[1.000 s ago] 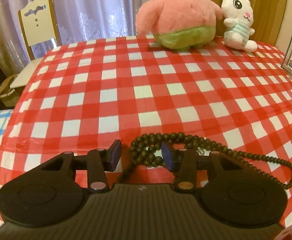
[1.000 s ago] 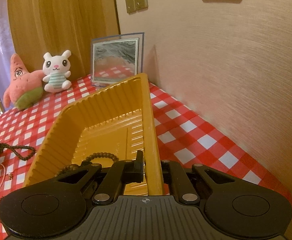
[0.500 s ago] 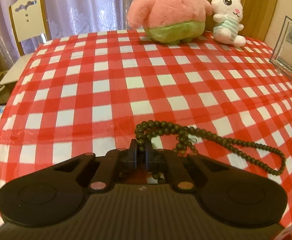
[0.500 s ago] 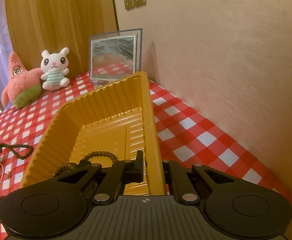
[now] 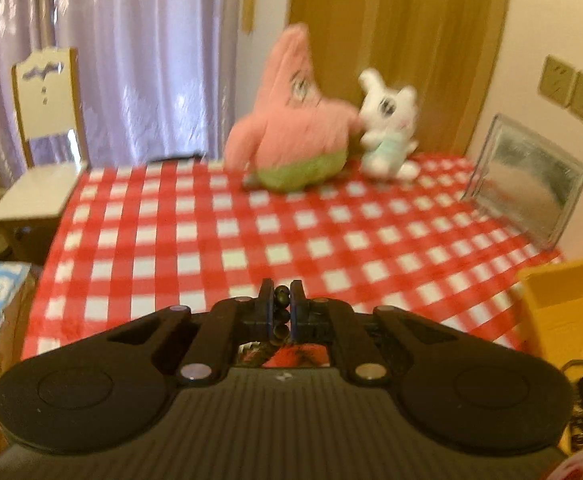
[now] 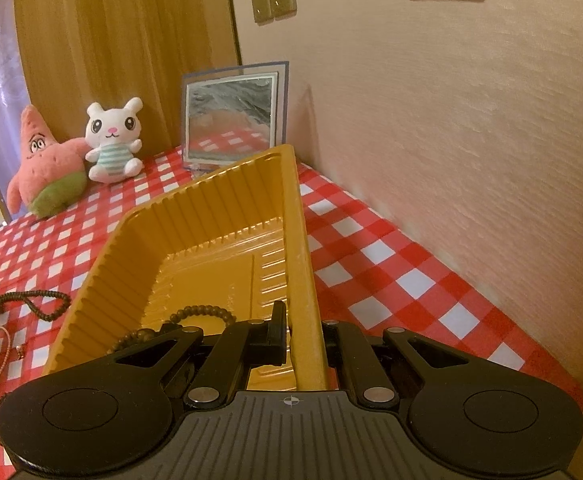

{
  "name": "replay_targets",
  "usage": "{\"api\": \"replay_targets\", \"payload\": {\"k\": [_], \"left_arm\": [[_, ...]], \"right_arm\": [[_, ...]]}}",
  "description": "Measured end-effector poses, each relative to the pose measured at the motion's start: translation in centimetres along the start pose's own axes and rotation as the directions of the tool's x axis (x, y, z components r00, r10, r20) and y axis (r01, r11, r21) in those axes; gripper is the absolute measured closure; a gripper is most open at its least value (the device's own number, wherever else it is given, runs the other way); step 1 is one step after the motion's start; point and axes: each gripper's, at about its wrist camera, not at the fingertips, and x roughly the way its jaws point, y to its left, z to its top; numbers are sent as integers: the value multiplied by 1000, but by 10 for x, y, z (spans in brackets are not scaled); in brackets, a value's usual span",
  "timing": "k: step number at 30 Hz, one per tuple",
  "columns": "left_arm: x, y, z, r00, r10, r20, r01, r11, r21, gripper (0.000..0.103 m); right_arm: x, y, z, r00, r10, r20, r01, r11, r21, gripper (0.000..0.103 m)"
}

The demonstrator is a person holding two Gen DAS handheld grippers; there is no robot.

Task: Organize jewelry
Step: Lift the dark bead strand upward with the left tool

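Left tongs (image 5: 279, 304) pinch dark beads (image 5: 280, 312) between tips, strand lifted off table (image 5: 195, 240) for carry. Right tongs (image 6: 304, 340) clamp tray (image 6: 301, 248) right rim, steadying it; another bead strand (image 6: 203, 314) inside. Tray sits right, near wall (image 6: 471, 120); open table left gives approach room.

Left wrist view: sits above the checked tablecloth (image 5: 219, 240), looking level along the fingers across the table toward the curtain (image 5: 139, 60); frame blurred. Right wrist view: set low and close at the yellow tray (image 6: 211, 220), looking along its right rim toward the wall corner. Shared by both views: pink plush (image 5: 291, 132) (image 6: 47, 172), white rabbit (image 5: 387, 128) (image 6: 113, 140), picture frame (image 5: 531, 184) (image 6: 233, 116), the tray (image 5: 571, 304).
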Motion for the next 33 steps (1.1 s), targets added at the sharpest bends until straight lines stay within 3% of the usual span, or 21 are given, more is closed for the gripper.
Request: {"api": "replay_targets", "payload": {"k": [7, 15, 23, 28, 33], "left_arm": [[-53, -31, 37, 994, -65, 93, 59, 996, 63, 97], [-117, -74, 74, 965, -191, 180, 170, 978, 124, 97], [-169, -123, 98, 904, -360, 231, 323, 928, 184, 97], [-191, -155, 110, 850, -460, 256, 409, 883, 229, 97], [-215, -183, 128, 785, -545, 294, 475, 835, 278, 97]], "right_arm": [[-4, 1, 0, 1000, 11, 13, -11, 1000, -10, 97], [-2, -3, 0, 1000, 21, 14, -21, 1000, -7, 97], [2, -6, -1, 999, 38, 13, -38, 999, -1, 97], [2, -9, -1, 999, 48, 11, -48, 999, 4, 97], [3, -11, -2, 998, 57, 9, -57, 998, 6, 97]]}}
